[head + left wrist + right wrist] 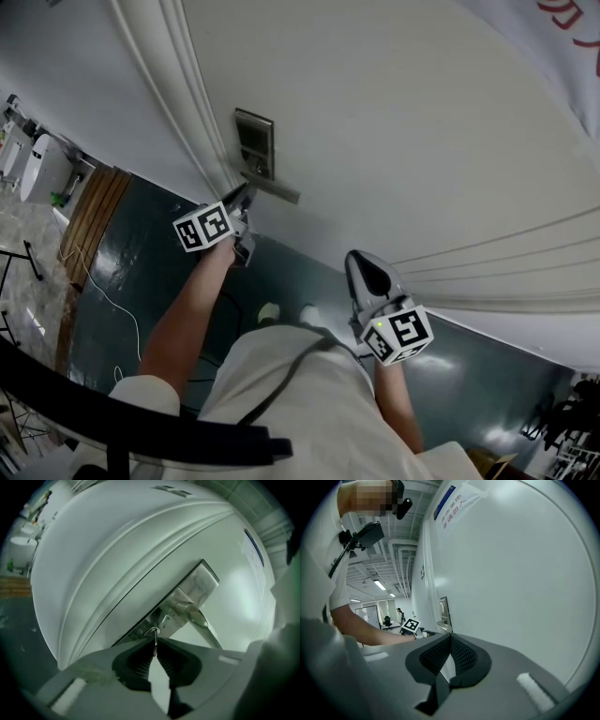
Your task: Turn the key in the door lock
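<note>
key (154,641) is seated in the lock plate (201,581) at the door's edge. its head is pinched between the closed pads of the left claw (155,645), and a small ring (152,631) is seen at the claw tip. lever handle (199,617) is noted just beside the key, jutting from the same plate close to the claw. moulded frame (169,84) runs alongside the plate on the white door (403,112). right claw (450,638) is held well apart from the lock, near the bare door face, jaws together with nothing between them. printed sign (450,501) is seen higher on the door. white cable (98,291) lies on the dark floor (150,309).
</note>
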The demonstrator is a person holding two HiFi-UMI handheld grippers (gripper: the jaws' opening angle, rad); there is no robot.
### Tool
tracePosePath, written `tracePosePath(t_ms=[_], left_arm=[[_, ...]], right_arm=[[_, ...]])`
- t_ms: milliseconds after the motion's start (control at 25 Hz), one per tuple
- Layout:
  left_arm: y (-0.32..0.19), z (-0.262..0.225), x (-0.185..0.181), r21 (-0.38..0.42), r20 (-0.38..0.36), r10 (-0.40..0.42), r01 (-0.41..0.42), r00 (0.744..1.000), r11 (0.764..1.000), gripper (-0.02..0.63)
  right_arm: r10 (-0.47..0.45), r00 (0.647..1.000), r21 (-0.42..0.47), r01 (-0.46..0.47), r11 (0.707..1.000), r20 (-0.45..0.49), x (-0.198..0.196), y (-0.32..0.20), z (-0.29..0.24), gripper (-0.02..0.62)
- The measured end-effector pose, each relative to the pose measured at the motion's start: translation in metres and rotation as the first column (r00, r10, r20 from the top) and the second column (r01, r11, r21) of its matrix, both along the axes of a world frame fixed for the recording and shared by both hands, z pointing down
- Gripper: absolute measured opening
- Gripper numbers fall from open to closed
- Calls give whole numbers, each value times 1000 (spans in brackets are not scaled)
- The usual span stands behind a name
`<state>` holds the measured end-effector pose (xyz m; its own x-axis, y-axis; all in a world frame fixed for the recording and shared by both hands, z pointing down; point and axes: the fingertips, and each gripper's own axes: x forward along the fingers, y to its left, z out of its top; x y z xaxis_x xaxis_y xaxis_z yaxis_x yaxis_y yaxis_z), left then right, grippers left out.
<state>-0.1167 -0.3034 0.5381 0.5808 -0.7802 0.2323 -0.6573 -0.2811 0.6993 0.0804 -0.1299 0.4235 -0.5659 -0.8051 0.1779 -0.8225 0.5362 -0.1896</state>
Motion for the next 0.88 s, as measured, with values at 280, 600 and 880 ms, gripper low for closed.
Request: tracePosePath(t_ms=[280, 600, 880], left_arm=[[0, 2, 2, -155, -482, -51, -27, 875, 988, 29], [0, -1, 3, -152, -604, -29, -80, 796, 985, 35], [0, -2, 3, -140, -569, -3, -94, 822, 986, 35]], right_arm=[[1, 1000, 8, -1, 1000, -16, -5, 2, -1, 6], [24, 1000, 2, -24, 1000, -16, -6, 5, 1, 6], [29, 1000, 14, -29, 999, -11, -13, 4, -3, 6]])
